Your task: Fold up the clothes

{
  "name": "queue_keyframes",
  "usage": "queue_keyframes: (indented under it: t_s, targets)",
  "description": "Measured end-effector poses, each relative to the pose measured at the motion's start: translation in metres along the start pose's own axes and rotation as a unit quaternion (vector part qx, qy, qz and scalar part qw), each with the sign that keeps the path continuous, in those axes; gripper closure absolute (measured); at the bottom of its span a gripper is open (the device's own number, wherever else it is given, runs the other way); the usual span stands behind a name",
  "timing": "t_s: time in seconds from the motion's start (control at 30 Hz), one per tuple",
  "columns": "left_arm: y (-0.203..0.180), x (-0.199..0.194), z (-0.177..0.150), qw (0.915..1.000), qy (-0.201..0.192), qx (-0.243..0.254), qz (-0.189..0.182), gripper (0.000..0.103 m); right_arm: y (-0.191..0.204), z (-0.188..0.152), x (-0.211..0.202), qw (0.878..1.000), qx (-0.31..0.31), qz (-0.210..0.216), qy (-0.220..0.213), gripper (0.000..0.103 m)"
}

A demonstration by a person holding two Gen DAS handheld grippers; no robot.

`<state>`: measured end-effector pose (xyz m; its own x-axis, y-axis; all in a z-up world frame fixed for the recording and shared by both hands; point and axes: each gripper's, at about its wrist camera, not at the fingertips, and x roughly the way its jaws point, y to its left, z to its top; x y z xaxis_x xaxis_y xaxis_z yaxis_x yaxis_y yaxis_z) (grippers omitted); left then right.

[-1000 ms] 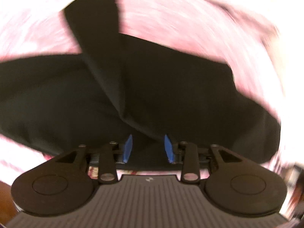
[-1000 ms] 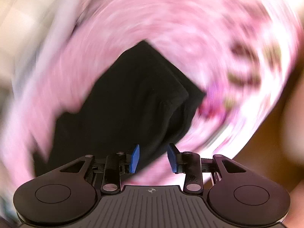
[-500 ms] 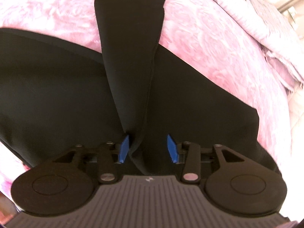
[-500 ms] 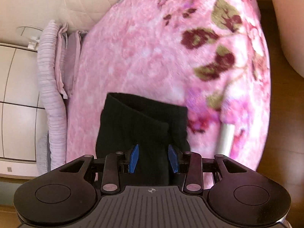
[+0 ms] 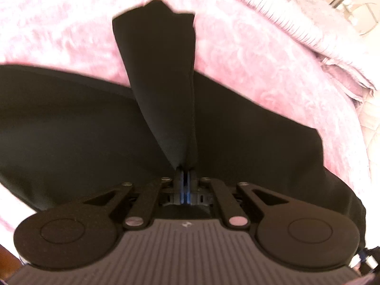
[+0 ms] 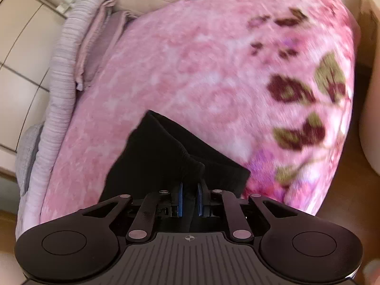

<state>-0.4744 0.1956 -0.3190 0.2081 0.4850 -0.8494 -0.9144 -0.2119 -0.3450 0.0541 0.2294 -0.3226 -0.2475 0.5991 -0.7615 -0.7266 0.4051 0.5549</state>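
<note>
Black garment (image 5: 237, 137), pink floral blanket (image 6: 213, 71)

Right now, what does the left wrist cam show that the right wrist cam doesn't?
Left wrist only: the black garment spread wide across the view, with a long narrow strip running up from the left gripper, whose jaws are shut on it.

Right wrist only: the blanket's dark floral print, white cabinet panels, wood floor, and the right gripper closed on a bunched fold.

Both: the same black garment, the pink blanket, and the folded lilac bedding.
</note>
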Motion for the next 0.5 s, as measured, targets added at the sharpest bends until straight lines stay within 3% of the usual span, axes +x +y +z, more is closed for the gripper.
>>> queue_keyframes:
  t_s: [0.23, 0.5]
  targets:
    - [-0.006, -0.030, -0.033, 0.9997, -0.023, 0.002, -0.005, 0.103, 0.001, 0.010, -0.006, 0.999, -0.043, -0.005, 0.004, 0.093]
    - [-0.002, -0.020, -0.067, 0.9998, -0.011, 0.004, 0.014, 0.103, -0.014, 0.003, 0.002, 0.998, -0.051, -0.034, 0.007, 0.093]
